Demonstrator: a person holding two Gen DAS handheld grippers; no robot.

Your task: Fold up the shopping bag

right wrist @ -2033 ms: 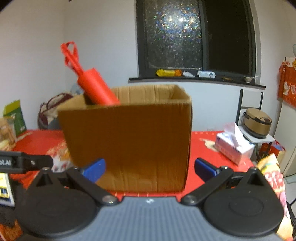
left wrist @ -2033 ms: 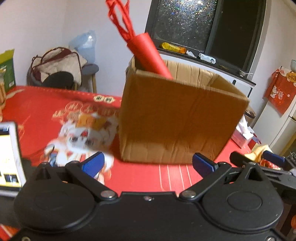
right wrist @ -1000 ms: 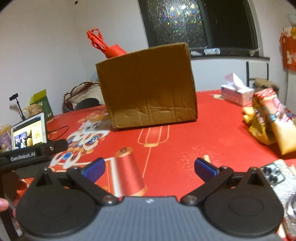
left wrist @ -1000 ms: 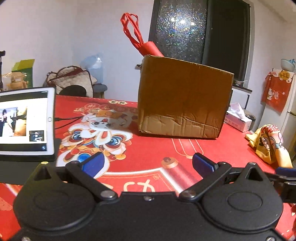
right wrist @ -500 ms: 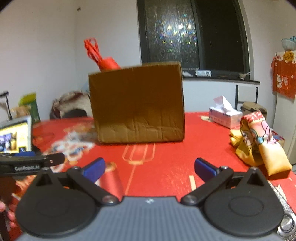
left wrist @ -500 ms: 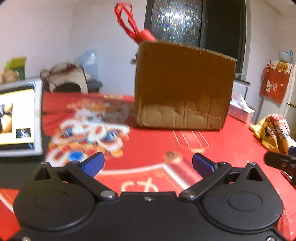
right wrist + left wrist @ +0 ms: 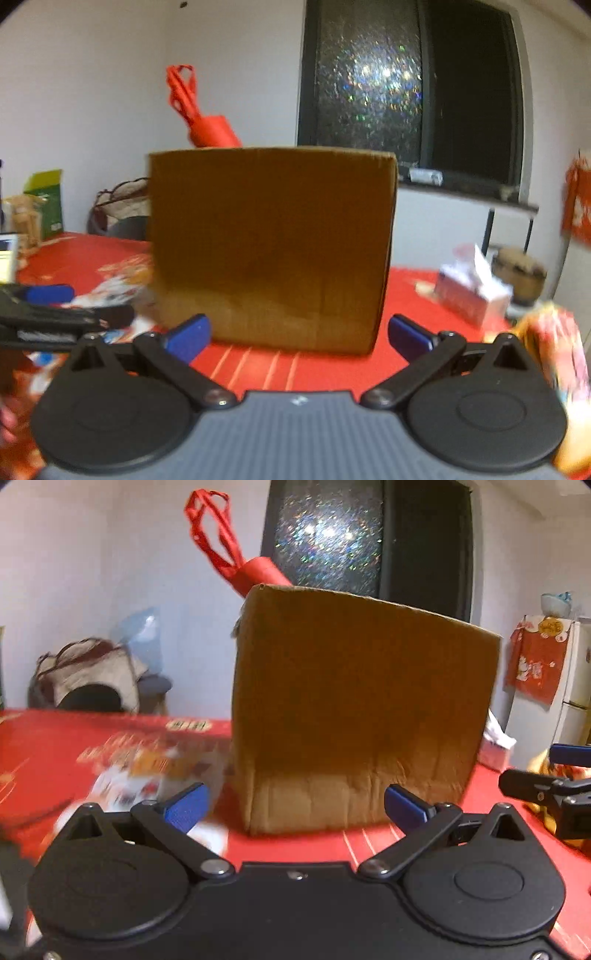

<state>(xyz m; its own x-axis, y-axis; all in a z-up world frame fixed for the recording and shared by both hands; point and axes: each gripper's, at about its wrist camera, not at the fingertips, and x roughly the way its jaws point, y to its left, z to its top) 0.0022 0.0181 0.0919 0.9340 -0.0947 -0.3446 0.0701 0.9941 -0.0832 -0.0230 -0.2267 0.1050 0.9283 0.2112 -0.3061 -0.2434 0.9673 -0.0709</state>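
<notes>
Shopping bag: red, rolled into a tube (image 7: 258,574), standing tilted in the cardboard box; its looped handles (image 7: 208,528) rise to the upper left of the frame. In the right wrist view the roll (image 7: 212,131) shows above the box's top left corner.
Cardboard box: brown, upright, open-topped (image 7: 362,716), centre of both frames (image 7: 271,243), standing on the bench.
Left tool: fingers spread wide, nothing between them (image 7: 293,806); blue pads (image 7: 184,806) low in the frame, near the box's foot but apart from it.
Right tool: likewise spread and empty (image 7: 299,334); blue pads (image 7: 408,336) low in the frame, in front of the box.
Bench: red cloth with a printed pattern (image 7: 92,746), blurred at left.
Tissue box: right of the cardboard box, on the bench (image 7: 471,295).
Window: dark, glittering pane, upper centre of the frame (image 7: 369,81).
Bags: heaped at the far left behind the bench (image 7: 88,675).
</notes>
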